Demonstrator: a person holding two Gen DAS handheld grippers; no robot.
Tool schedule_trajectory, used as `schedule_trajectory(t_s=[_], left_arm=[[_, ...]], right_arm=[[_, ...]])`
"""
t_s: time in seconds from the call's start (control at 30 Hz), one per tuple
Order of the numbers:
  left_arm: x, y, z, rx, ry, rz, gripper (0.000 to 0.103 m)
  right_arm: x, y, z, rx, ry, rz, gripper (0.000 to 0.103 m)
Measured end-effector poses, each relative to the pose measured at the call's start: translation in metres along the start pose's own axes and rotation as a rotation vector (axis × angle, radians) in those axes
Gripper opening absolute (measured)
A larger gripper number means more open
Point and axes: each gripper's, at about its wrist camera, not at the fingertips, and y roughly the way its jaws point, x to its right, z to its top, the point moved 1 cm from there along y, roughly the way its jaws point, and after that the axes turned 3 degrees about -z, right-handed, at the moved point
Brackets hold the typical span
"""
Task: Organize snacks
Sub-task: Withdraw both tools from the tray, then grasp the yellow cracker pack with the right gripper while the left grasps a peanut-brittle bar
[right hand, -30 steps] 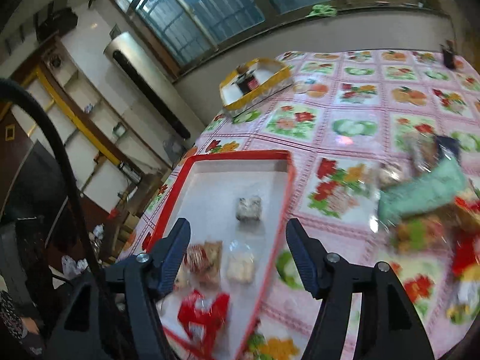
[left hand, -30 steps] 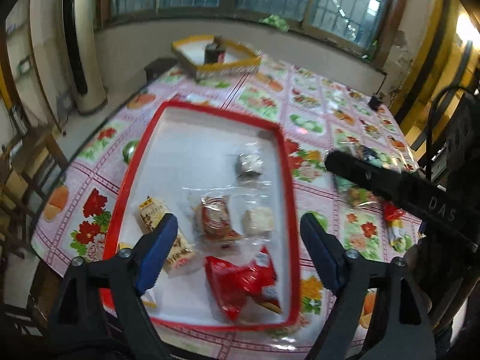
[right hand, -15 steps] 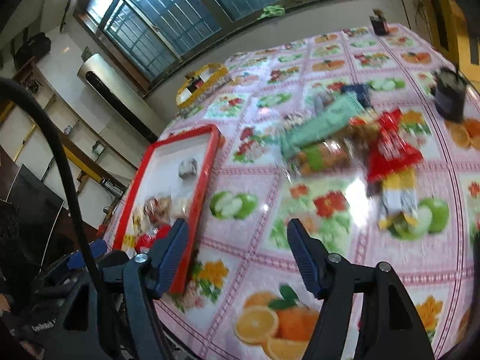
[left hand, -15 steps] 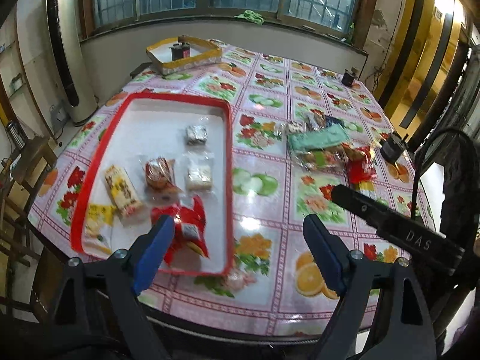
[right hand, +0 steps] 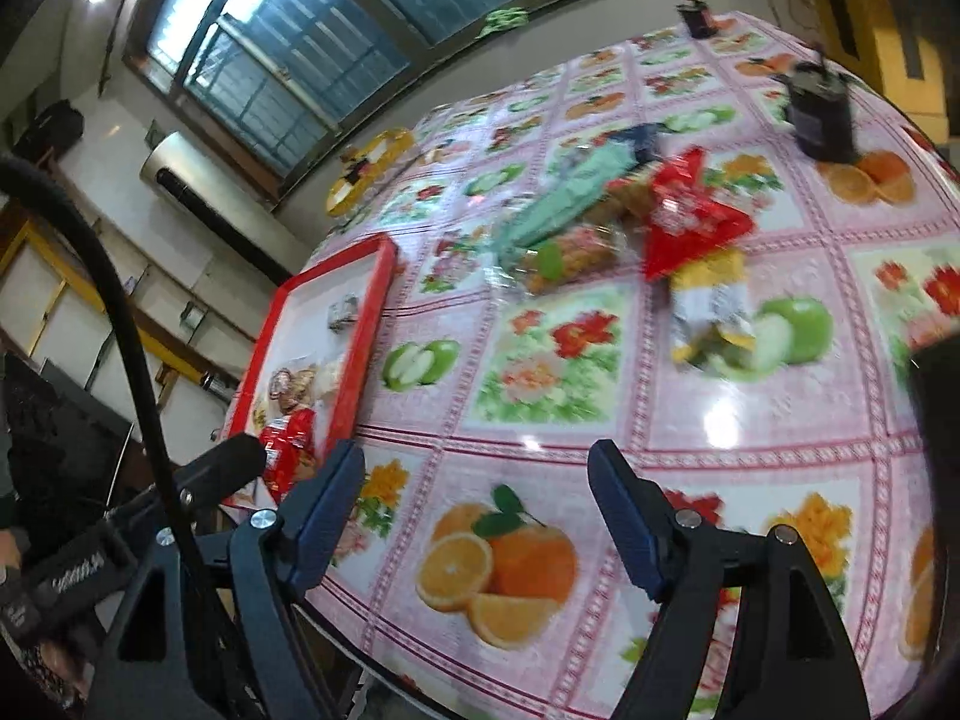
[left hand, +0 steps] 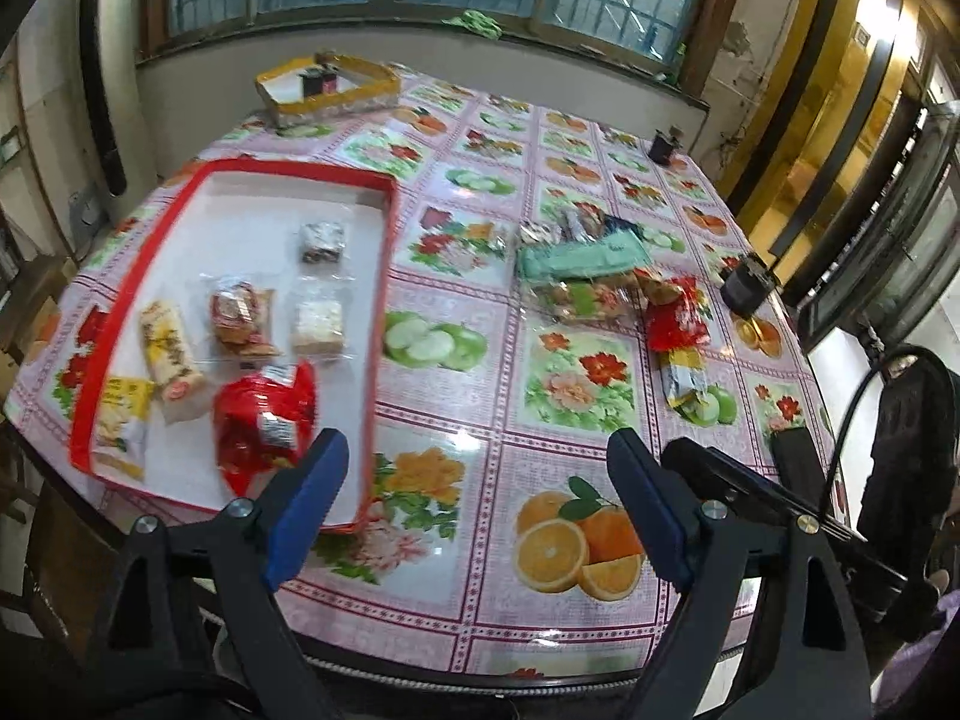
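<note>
A red-rimmed white tray (left hand: 384, 252) (right hand: 366, 306) lies at the table's left and holds several snack packs, among them a red bag (left hand: 264, 420) at its near end. A loose pile of snacks lies right of it: a green pack (left hand: 582, 258) (right hand: 558, 210), a red bag (left hand: 675, 318) (right hand: 690, 216) and a yellow-white pack (left hand: 684, 378) (right hand: 711, 312). My left gripper (left hand: 477, 516) is open and empty above the table's near edge. My right gripper (right hand: 474, 516) is open and empty, short of the pile.
A yellow box (left hand: 327, 87) holding dark items stands at the far left corner. A dark cup (left hand: 747, 288) (right hand: 819, 120) stands near the right edge, another small dark item (left hand: 663, 147) at the far right. The fruit-print tablecloth (left hand: 570, 396) covers the table.
Both grippers have pulled back and swung right from over the tray. The snack pile has come into full view. Both stay open and empty.
</note>
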Motion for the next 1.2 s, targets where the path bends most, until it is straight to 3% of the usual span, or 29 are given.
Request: schedule_trajectory(t_s=[0.27, 0.47, 0.67, 0.8, 0.87, 0.97, 1.1, 1.2], left_arm=[[0.009, 0.03, -0.001, -0.067, 0.0, -0.069, 0.088], [0.013, 0.039, 0.004, -0.062, 0.024, -0.069, 0.088], [0.014, 0.042, 0.015, -0.038, 0.057, -0.046, 0.088], [0.015, 0.05, 0.027, -0.041, 0.1, -0.021, 0.088], [0.016, 0.056, 0.033, -0.05, 0.133, -0.003, 0.088], [0.019, 0.063, 0.043, -0.076, 0.162, -0.024, 0.088], [0.029, 0.077, 0.059, -0.116, 0.219, -0.037, 0.088], [0.053, 0.093, 0.068, -0.135, 0.365, -0.039, 0.088]], right_arm=[[0.028, -0.015, 0.002, 0.029, 0.036, -0.073, 0.077], [0.045, -0.004, 0.024, 0.031, 0.052, -0.127, 0.075], [0.058, 0.03, 0.056, -0.019, 0.023, -0.37, 0.064], [0.056, 0.049, 0.063, -0.028, -0.034, -0.451, 0.055], [0.052, 0.052, 0.059, -0.022, -0.073, -0.518, 0.044], [0.047, 0.053, 0.052, -0.008, -0.121, -0.577, 0.039], [0.043, 0.042, 0.035, -0.026, -0.14, -0.552, 0.038], [0.042, 0.032, 0.023, -0.026, -0.135, -0.505, 0.038]])
